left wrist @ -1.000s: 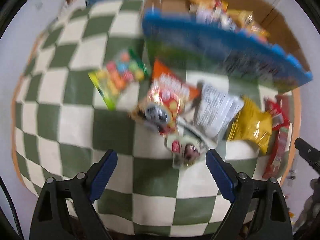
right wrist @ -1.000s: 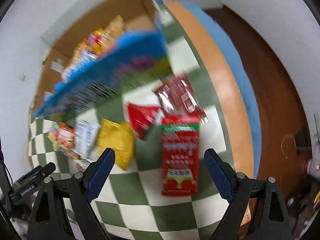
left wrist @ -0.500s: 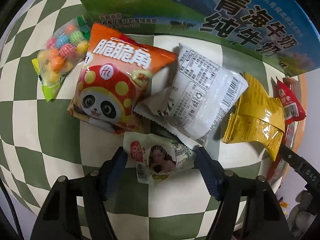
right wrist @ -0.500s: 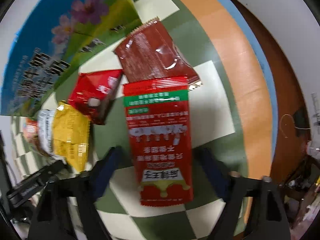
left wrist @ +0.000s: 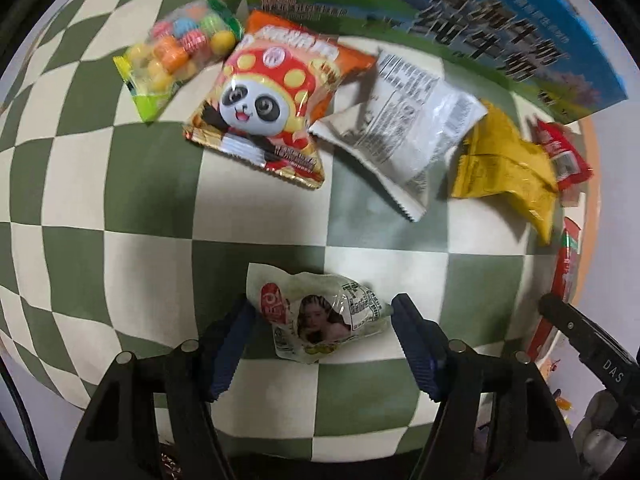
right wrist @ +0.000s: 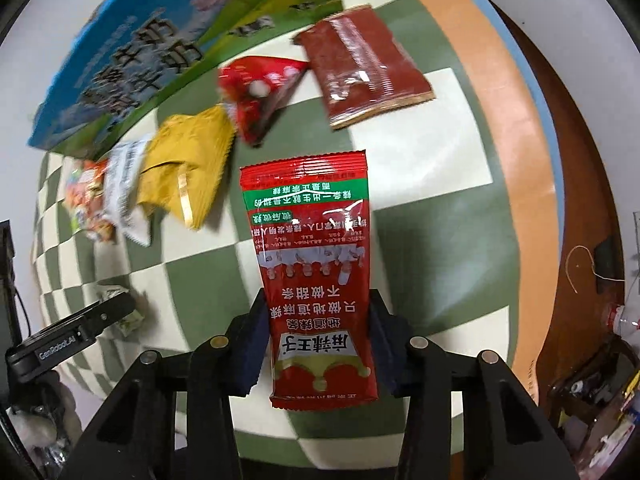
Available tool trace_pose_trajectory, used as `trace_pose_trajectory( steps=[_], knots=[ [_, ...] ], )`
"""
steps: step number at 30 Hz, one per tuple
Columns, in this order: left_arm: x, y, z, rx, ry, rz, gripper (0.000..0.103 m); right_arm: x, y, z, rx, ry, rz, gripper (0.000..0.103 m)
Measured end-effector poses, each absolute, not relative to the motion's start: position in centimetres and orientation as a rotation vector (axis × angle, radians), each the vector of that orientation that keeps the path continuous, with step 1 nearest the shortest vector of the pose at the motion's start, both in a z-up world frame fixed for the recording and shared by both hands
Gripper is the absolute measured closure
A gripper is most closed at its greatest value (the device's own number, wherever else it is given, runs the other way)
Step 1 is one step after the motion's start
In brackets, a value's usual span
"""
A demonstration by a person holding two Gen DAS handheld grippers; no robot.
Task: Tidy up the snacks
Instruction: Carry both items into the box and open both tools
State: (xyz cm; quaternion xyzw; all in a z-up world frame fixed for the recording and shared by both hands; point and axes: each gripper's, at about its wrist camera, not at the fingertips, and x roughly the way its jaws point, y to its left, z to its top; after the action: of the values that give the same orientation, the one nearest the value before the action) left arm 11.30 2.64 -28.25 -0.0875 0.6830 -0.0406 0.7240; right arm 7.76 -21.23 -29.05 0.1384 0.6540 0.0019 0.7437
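My left gripper [left wrist: 322,330] is shut on a small pale-green snack packet [left wrist: 316,314] with a woman's face on it, held above the checked cloth. My right gripper [right wrist: 318,330] is shut on a long red spicy-strip packet [right wrist: 312,264], held above the cloth. On the cloth lie a panda snack bag [left wrist: 268,100], a candy-ball bag [left wrist: 180,48], a white packet [left wrist: 408,120], a yellow packet [left wrist: 504,164] and a small red packet [left wrist: 562,148]. The right wrist view also shows a dark red packet [right wrist: 362,68]. The blue and green milk carton box [left wrist: 460,16] stands behind them.
The green and cream checked cloth [left wrist: 140,220] covers a round table with an orange rim [right wrist: 508,92]. The box [right wrist: 168,40] stands at the table's back. The left gripper's body [right wrist: 68,336] shows at lower left in the right wrist view. Brown floor lies beyond the table's right edge.
Both grippers closed on their packets and lifted them. The pale-green packet has come away from the pile. The red packet has come away from the dark red one.
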Motion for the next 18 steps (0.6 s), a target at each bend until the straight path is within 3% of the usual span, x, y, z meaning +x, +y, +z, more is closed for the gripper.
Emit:
trace_pose_trajectory(
  steps=[9, 18],
  knots=[
    [12.1, 1.3, -18.7, -0.248, 1.356, -0.211, 0.035, 8.6, -19.9, -22.3, 0.331, 1.311, 0.124, 0.056],
    [20.2, 1.2, -9.6, -0.225, 1.207, -0.276, 0.035, 13.3, -20.1, -12.3, 0.352, 1.149, 0.227, 0.056]
  ],
)
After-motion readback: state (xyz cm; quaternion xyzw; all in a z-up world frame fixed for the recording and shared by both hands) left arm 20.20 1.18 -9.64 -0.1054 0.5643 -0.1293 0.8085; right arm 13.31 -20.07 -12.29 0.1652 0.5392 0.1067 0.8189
